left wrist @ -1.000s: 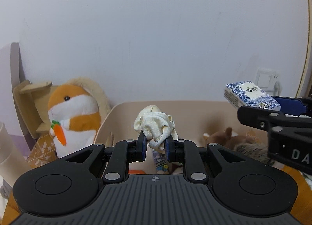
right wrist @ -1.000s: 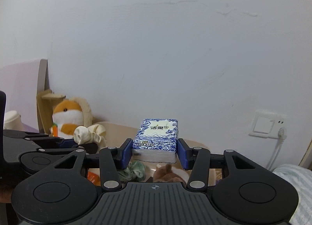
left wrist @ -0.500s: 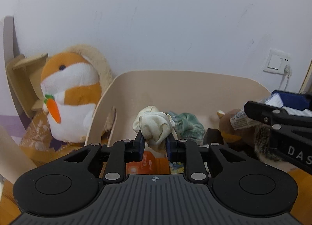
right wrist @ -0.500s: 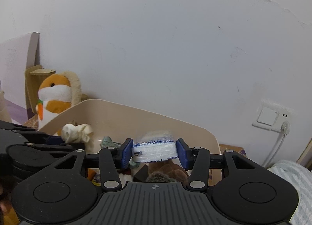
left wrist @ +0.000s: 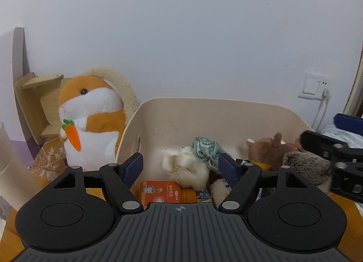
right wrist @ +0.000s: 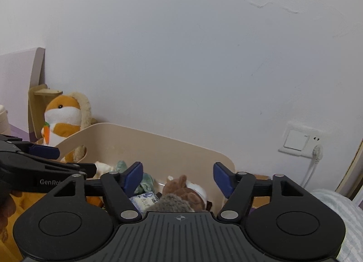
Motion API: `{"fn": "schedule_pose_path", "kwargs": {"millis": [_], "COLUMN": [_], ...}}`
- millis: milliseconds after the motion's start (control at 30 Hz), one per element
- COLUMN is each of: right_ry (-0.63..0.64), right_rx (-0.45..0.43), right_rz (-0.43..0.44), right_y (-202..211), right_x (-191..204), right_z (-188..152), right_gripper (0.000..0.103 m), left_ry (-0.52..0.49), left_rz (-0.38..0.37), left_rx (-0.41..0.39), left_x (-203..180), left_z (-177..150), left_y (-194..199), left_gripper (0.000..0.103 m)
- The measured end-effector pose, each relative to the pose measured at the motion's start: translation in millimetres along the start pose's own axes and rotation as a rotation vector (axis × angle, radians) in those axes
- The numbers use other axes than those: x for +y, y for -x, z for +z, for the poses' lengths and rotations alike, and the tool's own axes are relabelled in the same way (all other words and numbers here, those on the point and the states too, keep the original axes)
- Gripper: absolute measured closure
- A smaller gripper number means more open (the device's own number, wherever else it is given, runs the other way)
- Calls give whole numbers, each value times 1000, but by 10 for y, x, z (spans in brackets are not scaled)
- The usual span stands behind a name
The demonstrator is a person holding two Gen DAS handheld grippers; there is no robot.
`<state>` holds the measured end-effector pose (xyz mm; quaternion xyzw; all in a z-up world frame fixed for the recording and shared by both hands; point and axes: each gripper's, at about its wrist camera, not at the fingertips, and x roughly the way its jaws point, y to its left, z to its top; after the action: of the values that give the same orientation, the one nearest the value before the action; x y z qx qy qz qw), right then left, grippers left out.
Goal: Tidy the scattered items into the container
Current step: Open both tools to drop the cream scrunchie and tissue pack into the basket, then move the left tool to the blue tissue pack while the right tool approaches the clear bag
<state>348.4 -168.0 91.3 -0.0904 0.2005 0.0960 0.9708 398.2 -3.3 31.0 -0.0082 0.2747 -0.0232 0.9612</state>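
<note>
Release looks like the step in hand: both pairs of tongs hang spread wide over the beige container (left wrist: 217,112) with nothing between their blue pads. The left tongs (left wrist: 180,166) frame a cream cloth bundle (left wrist: 186,171), which lies inside the container on the heap, clear of both pads and beside a crumpled green checked cloth (left wrist: 205,148). Below it sit an orange carton (left wrist: 162,194) and a brown plush animal (left wrist: 270,150) with a grey furry toy (left wrist: 306,169) toward the right. The right tongs (right wrist: 178,176) are equally wide and empty; under them, in the right wrist view, a blue-and-white tissue pack (right wrist: 145,200) rests in the container among the same plush toys (right wrist: 181,188).

Both items appear delivered, so this pass of the tidy seems finished. Whether more scattered things wait is hard to say, since neither view shows the tabletop in front of the container. An orange hamster plush (left wrist: 90,121) with a carrot stands just outside the left wall, leaning near a wooden stand (left wrist: 34,103); it may be decor, not clutter.

The next move, by my reading, calls for lifting both tongs straight up and back, clear of the container rim and of each other, as the two tools sit close side by side, then turning toward any item left outside.
</note>
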Motion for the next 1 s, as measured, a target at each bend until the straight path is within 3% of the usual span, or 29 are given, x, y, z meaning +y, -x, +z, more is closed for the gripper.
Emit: {"fn": "schedule_pose_path", "kwargs": {"millis": [133,200,367,467,700,1000], "right_ry": [-7,-19,-42,-40,-50,-34], "right_rx": [-35,-46,-94,-108,-24,129], "right_rz": [-1,3,33,51,84,73], "right_y": [244,352,714,895,973,884], "right_x": [-67,-93,-145,-169,-310,-481], "right_z": [-29,-40,-126,-230,-557,-1046], "right_gripper": [22,11,0,0,0,0], "left_ry": [-14,-22,-35,-53,-106,-145], "left_rz": [-12,-13,-37,-48,-53,-45], "left_rx": [-14,-26,-41,-50,-17,88], "left_x": [14,25,60,71,84,68], "left_z": [-59,-89,-181,-271,-568,-912], "left_y": [140,238,510,663,826,698], "left_gripper": [26,24,21,19,17,16]}}
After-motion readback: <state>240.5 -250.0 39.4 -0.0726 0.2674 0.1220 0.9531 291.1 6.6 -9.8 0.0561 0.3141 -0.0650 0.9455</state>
